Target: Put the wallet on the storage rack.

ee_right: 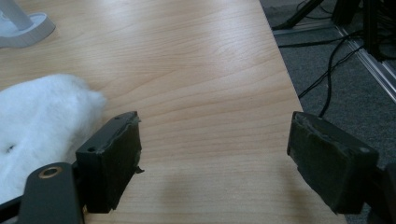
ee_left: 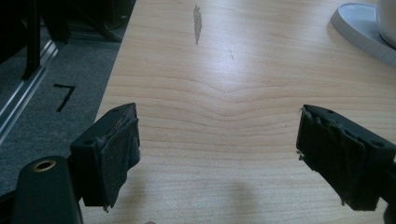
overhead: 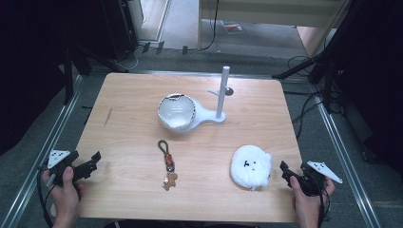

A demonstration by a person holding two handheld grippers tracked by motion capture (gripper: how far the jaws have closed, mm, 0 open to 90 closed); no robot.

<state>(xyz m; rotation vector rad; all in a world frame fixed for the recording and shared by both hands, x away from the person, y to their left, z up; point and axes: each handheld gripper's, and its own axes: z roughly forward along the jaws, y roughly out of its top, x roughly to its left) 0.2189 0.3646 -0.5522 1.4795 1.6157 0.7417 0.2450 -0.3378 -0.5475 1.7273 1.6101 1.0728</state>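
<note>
Both tools, the left tool (overhead: 94, 160) and the right tool (overhead: 284, 169), hover released at the tabletop's (overhead: 133, 95) near corners, likely parked clear of the keychain (overhead: 167, 165) and fluffy toy (overhead: 250, 166).

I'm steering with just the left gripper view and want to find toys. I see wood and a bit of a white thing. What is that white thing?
Observer: It is the flat base of a white stand with an upright post; a white ceramic bowl sits on it.
Operator: Any toys?
Observer: A fluffy round white plush toy lies near the right gripper.
Operator: Anything closer to me?
Observer: A keychain with a green loop and a small brown figure lies in the middle of the wooden table.
</note>
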